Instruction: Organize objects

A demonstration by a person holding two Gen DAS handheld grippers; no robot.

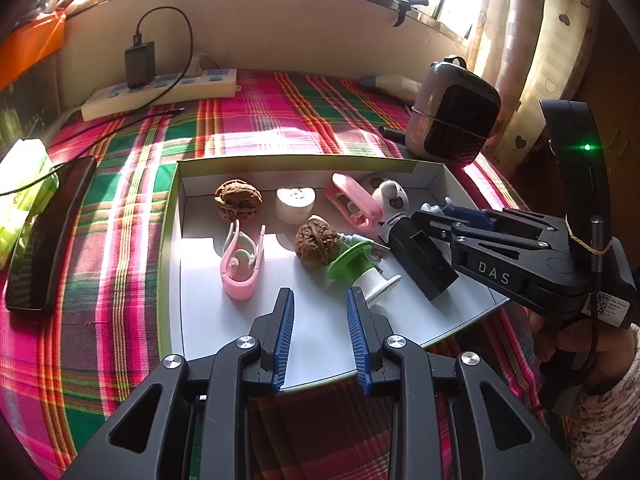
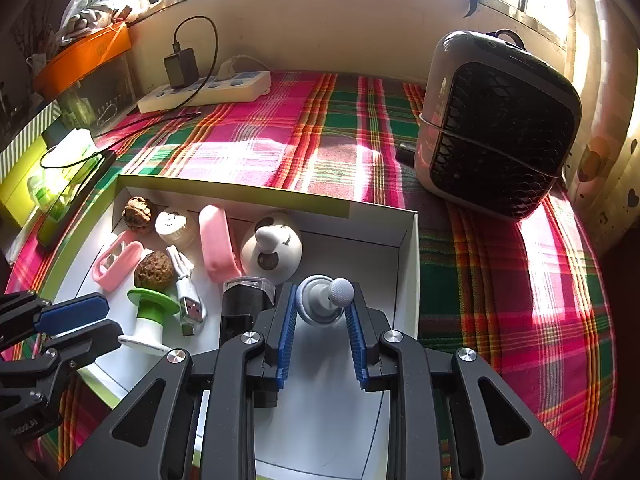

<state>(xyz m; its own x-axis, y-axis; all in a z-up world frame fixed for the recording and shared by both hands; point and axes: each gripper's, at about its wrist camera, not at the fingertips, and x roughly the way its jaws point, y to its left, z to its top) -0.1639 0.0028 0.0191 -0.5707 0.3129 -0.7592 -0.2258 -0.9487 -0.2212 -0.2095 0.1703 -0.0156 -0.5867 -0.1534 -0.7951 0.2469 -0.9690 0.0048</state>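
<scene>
Your right hand-held gripper [image 2: 322, 312] pinches the grey round-knobbed plastic piece [image 2: 326, 298] inside the shallow white cardboard tray [image 2: 408, 264]; your left hand-held gripper [image 1: 320, 304] hangs spread, holding nothing.

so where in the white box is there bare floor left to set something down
Bare floor lies along the near edge of the white box, between the pink clip and the left gripper. The back row and middle are crowded: walnuts, green-collared spool, black block.
</scene>
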